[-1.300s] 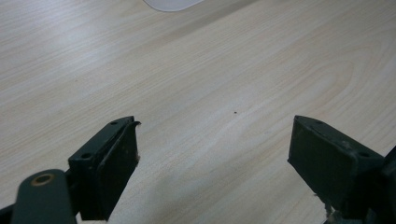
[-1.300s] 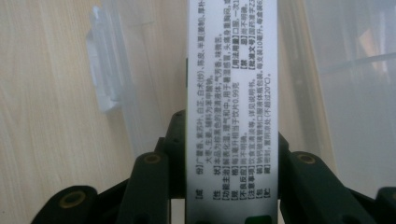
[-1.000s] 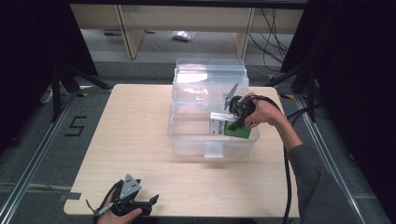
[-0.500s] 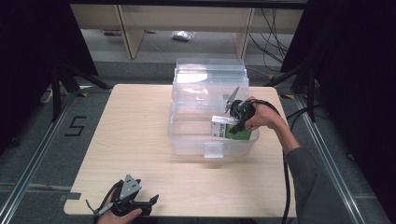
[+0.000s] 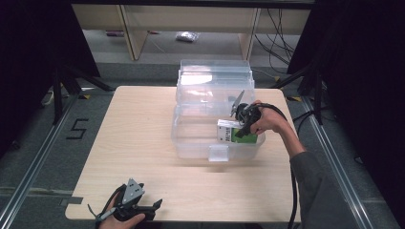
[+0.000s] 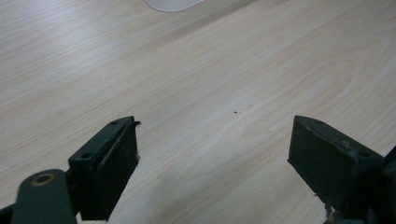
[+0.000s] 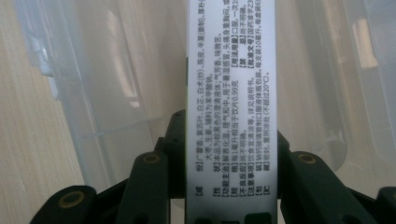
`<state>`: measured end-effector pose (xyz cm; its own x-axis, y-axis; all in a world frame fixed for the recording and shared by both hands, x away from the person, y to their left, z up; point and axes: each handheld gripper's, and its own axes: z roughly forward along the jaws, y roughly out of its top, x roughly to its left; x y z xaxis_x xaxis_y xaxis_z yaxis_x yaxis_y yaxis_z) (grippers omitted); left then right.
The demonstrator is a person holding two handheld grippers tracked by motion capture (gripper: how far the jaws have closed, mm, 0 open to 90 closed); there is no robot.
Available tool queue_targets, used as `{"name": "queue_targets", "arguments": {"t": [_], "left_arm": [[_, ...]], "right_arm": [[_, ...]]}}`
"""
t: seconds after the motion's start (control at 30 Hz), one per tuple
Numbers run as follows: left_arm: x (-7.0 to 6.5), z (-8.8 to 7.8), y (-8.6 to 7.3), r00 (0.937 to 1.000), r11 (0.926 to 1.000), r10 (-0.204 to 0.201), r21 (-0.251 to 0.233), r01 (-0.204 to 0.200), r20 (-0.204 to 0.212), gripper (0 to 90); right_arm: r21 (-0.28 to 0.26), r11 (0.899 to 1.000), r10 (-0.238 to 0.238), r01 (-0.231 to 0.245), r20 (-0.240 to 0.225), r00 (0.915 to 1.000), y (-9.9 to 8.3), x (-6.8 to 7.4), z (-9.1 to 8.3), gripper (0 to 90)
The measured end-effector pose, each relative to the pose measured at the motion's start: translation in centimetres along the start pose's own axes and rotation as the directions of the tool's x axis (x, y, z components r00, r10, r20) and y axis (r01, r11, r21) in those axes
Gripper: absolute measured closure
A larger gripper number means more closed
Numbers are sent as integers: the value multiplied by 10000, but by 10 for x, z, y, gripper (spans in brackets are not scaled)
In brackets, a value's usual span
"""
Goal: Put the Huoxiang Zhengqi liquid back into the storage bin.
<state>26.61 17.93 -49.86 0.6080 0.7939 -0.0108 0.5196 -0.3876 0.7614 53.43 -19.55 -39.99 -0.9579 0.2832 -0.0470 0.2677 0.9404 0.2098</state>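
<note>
Sitting upright between the two black fingers (image 7: pixel 177 154) of the right gripper (image 5: pixel 241 125), the green and white box (image 5: pixel 235 132) is clamped across its narrow width; in the right gripper view its white printed side (image 7: pixel 231 93) runs straight up from between the pads, which press on both of its edges. From the high view the box is at the right end of the clear plastic bin (image 5: pixel 191 138), in the nearer compartment, close to the bin's right wall; whether it rests on the bin's floor or hangs just above it cannot be told. The right hand (image 5: pixel 267 119) reaches in from the bin's right side.

The left gripper (image 5: pixel 152 206) lies low over the near left corner of the bench (image 5: pixel 124 138), well apart from the bin. In the left gripper view its fingers (image 6: pixel 109 168) stand wide apart with only bare wood grain between them, gripping nothing.
</note>
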Motion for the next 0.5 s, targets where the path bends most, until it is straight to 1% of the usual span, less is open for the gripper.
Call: {"name": "queue_targets", "arguments": {"t": [0.07,0.1,0.17,0.2,0.27,0.3,0.37,0.4,0.43,0.5], "left_arm": [[0,0,0,10000,10000,74,57,-74,-2,152],[1,-1,0,9998,9996,213,171,-213,1,152],[-1,0,0,10000,10000,-41,-42,41,-5,152],[-1,1,0,10000,10000,-68,-53,68,-34,152],[0,1,0,10000,10000,-48,-50,48,-62,152],[-1,1,0,9999,9999,-89,-54,89,-60,152],[0,1,0,9999,9999,-85,-67,84,-64,152],[0,1,0,9999,9999,-92,-56,91,-61,152],[0,1,0,9999,9999,-96,-37,96,-73,152],[-1,1,0,9999,9999,-103,-46,103,-42,152]], "right_arm": [[132,9999,-28,28,-23,10000,1,1,1,645],[96,9999,-95,96,-39,9999,0,0,2,645],[65,9999,99,-100,31,9999,0,1,2,645],[-5,10000,-9,9,20,10000,-1,0,2,645],[70,10000,-23,23,23,10000,-1,0,2,645],[115,9998,-133,133,19,9999,-1,-1,3,645],[150,9999,-32,31,58,10000,-1,0,3,645],[172,9998,-34,34,-21,10000,-1,0,4,645],[82,10000,23,-24,41,10000,-2,0,4,645],[101,9999,-33,34,-56,10000,-2,0,6,645]]}}
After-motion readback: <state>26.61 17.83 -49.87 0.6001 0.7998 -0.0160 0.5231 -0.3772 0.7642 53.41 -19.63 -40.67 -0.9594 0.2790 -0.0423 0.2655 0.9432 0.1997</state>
